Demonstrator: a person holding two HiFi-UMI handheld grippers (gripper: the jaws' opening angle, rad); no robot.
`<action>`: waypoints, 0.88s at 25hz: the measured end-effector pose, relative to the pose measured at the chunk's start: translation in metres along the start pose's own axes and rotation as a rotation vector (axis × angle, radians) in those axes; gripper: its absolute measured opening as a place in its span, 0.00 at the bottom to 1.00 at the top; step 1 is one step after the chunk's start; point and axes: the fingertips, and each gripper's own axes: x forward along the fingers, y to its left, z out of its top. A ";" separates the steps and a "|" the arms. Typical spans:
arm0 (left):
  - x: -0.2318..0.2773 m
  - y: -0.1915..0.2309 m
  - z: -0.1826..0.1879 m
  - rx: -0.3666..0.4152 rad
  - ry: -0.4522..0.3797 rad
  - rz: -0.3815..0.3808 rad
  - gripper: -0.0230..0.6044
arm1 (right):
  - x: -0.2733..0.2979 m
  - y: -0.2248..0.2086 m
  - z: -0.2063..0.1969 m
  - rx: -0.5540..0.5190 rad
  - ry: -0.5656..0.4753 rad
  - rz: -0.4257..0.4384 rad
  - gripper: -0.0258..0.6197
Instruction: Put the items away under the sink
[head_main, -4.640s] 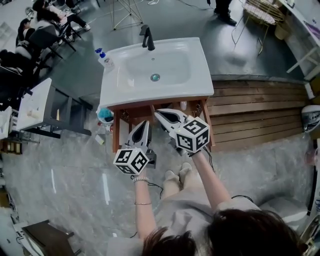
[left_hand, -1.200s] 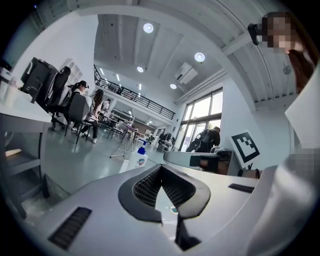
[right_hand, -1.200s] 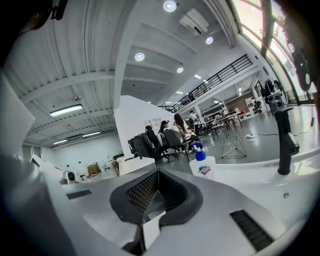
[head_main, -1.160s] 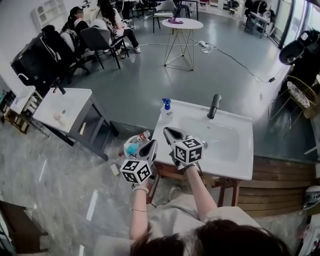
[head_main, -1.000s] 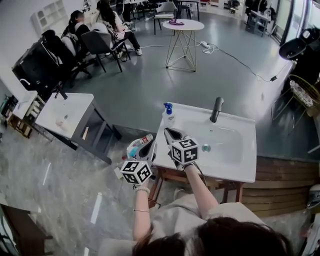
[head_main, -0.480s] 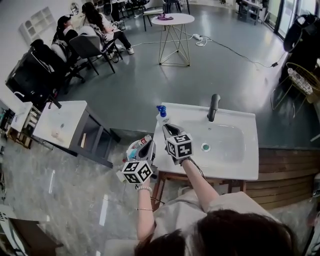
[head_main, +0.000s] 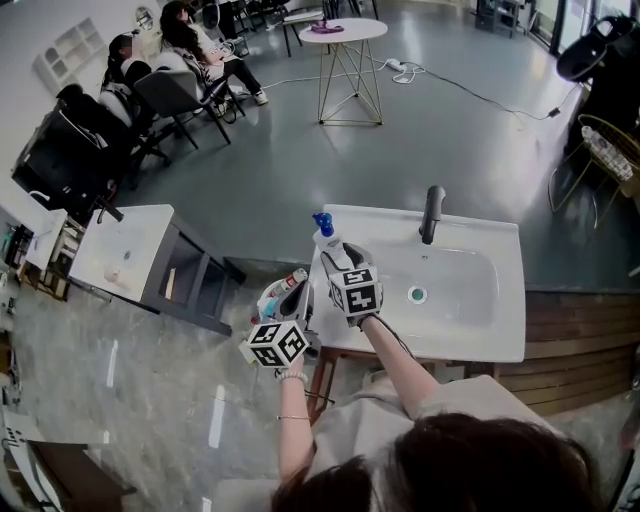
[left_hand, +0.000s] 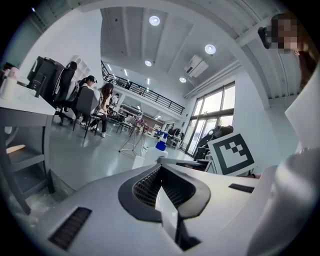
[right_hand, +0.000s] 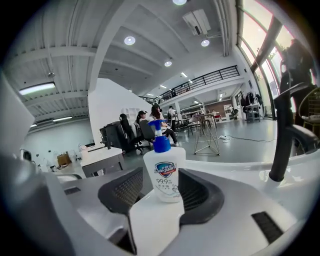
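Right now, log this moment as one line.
left gripper: shut, empty | right gripper: fingers just opening, soap bottle between them, upright on sink

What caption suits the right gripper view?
Right claw, jaws just opened, straddling the upright Safeguard soap pump bottle on the sink rim.
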 end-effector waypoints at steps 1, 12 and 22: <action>0.000 0.002 0.000 -0.001 0.001 0.005 0.04 | 0.002 -0.001 -0.001 -0.005 -0.002 -0.009 0.40; 0.003 0.025 -0.003 -0.022 0.011 0.056 0.04 | 0.030 -0.008 -0.008 -0.005 0.007 -0.030 0.56; 0.009 0.040 -0.003 -0.029 0.026 0.080 0.04 | 0.051 -0.009 -0.016 -0.034 0.036 -0.032 0.60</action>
